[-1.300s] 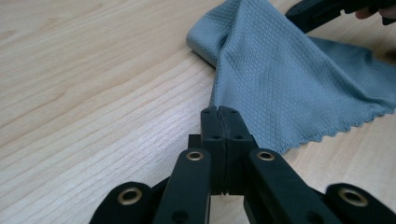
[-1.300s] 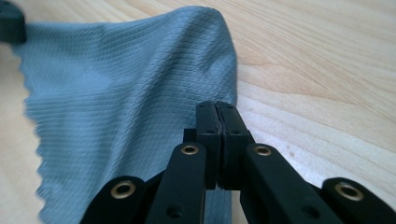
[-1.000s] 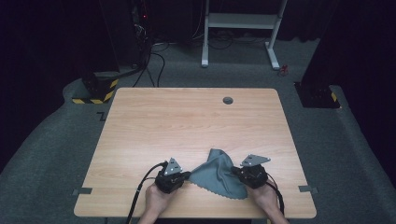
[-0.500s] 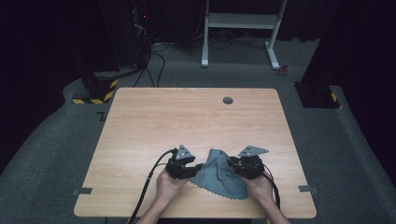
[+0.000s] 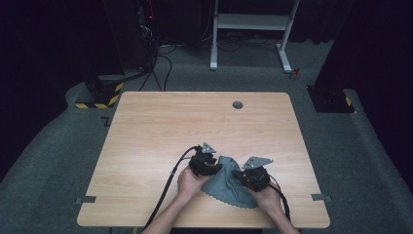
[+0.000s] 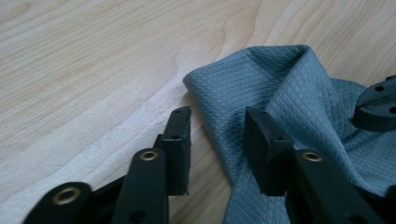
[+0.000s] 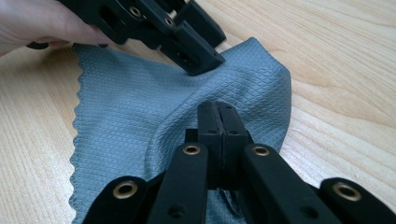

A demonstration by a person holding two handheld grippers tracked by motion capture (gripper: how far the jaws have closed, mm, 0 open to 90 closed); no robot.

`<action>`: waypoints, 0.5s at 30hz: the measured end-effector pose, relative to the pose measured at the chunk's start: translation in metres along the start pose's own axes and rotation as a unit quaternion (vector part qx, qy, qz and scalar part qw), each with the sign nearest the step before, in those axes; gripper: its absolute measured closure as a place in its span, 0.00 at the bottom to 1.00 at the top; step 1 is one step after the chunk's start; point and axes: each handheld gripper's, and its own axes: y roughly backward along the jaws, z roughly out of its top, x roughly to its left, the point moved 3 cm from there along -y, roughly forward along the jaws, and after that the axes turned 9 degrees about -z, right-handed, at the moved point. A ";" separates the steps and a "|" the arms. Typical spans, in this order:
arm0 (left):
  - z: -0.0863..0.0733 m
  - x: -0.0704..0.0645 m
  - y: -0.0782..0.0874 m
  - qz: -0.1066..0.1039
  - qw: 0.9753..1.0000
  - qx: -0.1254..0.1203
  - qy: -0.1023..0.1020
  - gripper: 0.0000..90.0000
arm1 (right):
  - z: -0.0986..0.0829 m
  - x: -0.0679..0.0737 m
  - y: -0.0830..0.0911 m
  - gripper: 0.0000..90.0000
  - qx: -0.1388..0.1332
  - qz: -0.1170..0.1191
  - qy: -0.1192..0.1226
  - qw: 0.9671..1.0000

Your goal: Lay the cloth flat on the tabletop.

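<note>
Two grippers: worked at one cloth near the front edge of the table (image 5: pixel 146 122), a hand behind each.
Right gripper (image 7: pixel 218 116): jaws pressed together; a raised fold of cloth seemingly pinched at the tips, though the fabric between the pads hidden from sight. Seen in the high view (image 5: pixel 253 178) at the cloth's right side.
Left gripper (image 6: pixel 219 140): jaws apart, straddling the cloth's left edge; one finger on bare wood, the other resting on the fabric. Nothing clamped yet. Seen in the high view (image 5: pixel 207 165) at the cloth's left side.
Left hand (image 7: pixel 42 23): close behind its gripper, just beside the scalloped hem.
Cloth (image 5: pixel 228 183): grey-blue, quilted diamond weave, rumpled between both grippers; rounded fold (image 6: pixel 261 60) pointing away from the person, scalloped edge (image 7: pixel 77 116) towards the near side.
Step in hand (judged): securing a second grip before lifting or spreading.
Risk: closing on the edge alone, too shallow, so the fabric slips out on the pull.
Risk: closing over a doubled fold, so two layers stay trapped and will not open flat.
Risk: right pinch thin; a sideways tug from the left likely to strip it free.
Farther off: grommet hole (image 5: pixel 237 104) at the far edge; floor, cables and a white frame (image 5: pixel 253 22) beyond.
</note>
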 end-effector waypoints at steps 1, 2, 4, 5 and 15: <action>0.000 0.000 -0.001 -0.002 1.000 0.004 -0.004 0.78 | 0.000 -0.001 0.000 0.92 -0.003 -0.005 -0.001 1.000; -0.001 -0.001 -0.002 -0.007 1.000 0.006 -0.001 0.82 | 0.000 -0.002 0.001 0.85 -0.009 -0.015 -0.008 1.000; 0.000 -0.001 -0.003 -0.011 1.000 0.008 -0.002 0.90 | 0.001 -0.008 0.002 0.76 -0.020 -0.032 -0.031 0.999; 0.000 -0.001 -0.003 -0.014 1.000 0.011 -0.005 0.94 | 0.001 -0.012 0.003 0.71 -0.023 -0.041 -0.043 0.998; 0.020 -0.007 0.029 0.018 0.997 -0.045 -0.055 0.99 | 0.000 -0.013 -0.003 1.00 0.000 -0.012 -0.040 0.999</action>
